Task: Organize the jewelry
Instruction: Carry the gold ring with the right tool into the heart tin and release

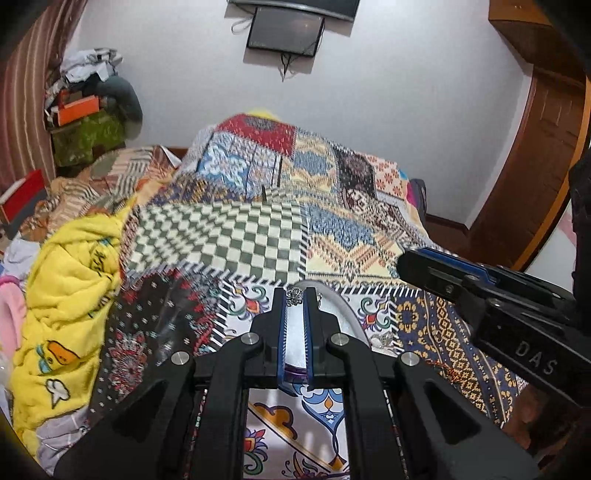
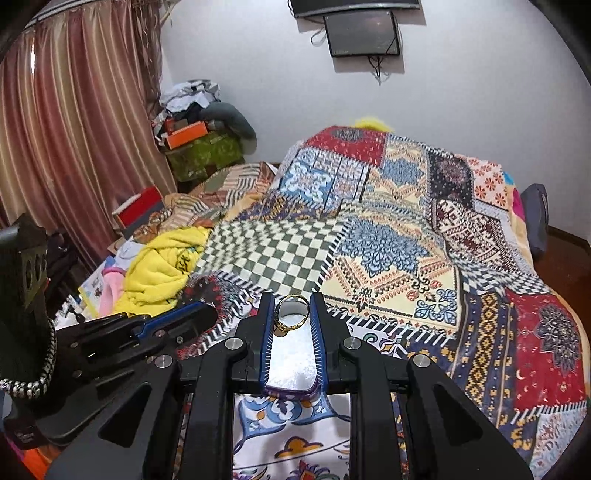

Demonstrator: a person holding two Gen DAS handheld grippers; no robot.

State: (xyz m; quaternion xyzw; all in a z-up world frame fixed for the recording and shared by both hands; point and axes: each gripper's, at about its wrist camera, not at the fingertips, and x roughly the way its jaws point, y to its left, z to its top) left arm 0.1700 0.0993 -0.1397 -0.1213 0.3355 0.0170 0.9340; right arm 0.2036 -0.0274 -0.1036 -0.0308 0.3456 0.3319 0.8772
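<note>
**Two pieces of jewelry pinched above a silver tray on the bed**

A small silver ornament (image 1: pixel 295 296) is pinched at the fingertips of the left gripper (image 1: pixel 295 295), whose jaws are nearly pressed together. A gold ring (image 2: pixel 291 314) is clamped upright between the tips of the right gripper (image 2: pixel 292 312), its jaws drawn in against the band. Both pieces are held over a silver tray (image 2: pixel 291 363), which lies on a patchwork quilt (image 2: pixel 388 240).

A yellow blanket (image 1: pixel 70 280) is heaped on the left of the quilt, and boxes (image 2: pixel 199 147) are stacked by the curtain (image 2: pixel 74 110). A dark screen (image 1: pixel 284 31) hangs on the wall.

Only in the left view are more silver jewelry (image 1: pixel 384 339) beside the tray's right rim and a wooden door (image 1: pixel 546 140) seen. Only in the right view is the ring seen. Much of the tray is hidden by the gripper bodies in both views.
</note>
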